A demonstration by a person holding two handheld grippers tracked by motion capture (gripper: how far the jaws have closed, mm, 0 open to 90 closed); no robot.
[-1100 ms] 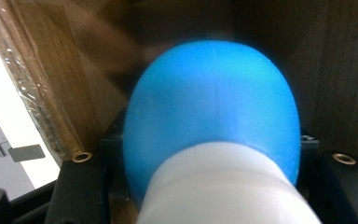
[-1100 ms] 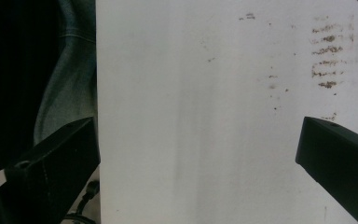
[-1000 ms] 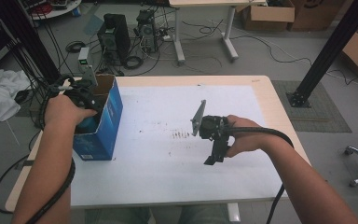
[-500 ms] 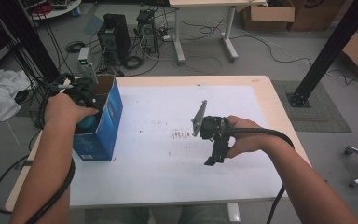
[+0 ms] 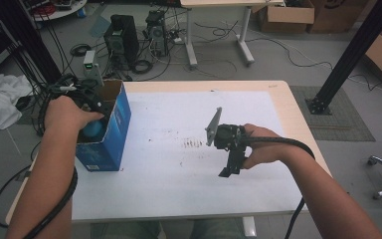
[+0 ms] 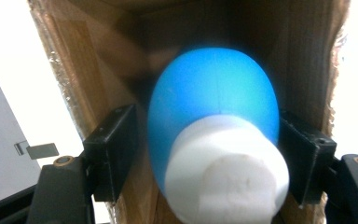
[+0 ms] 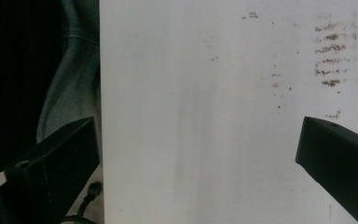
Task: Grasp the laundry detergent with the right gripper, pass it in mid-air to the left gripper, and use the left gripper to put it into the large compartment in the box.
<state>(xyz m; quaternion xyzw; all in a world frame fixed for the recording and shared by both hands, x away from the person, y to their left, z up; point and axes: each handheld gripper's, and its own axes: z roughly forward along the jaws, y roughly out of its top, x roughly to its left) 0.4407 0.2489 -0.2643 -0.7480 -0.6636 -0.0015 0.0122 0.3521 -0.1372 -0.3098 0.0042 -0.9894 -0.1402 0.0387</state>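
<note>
A blue rubber bulb with a white cap (image 6: 214, 93) sits inside an open blue cardboard box (image 5: 112, 134) at the table's left. My left gripper (image 6: 207, 135) reaches down into the box, under the person's hand (image 5: 69, 114). Its jaws have just been opening. The bulb (image 5: 93, 128) is between them, with a gap at the left pad (image 6: 116, 140), so they do not squeeze it. My right gripper (image 5: 227, 172) hovers over the middle right of the table, pointing down. Its jaws (image 7: 198, 126) stand wide open with nothing between them.
The white table top (image 5: 169, 189) has a patch of brown marks (image 5: 194, 143) near its middle. Behind the table, computers (image 5: 122, 37) and cables lie on the floor. A white cloth (image 5: 0, 99) lies at the left and a black post (image 5: 348, 55) stands at the right.
</note>
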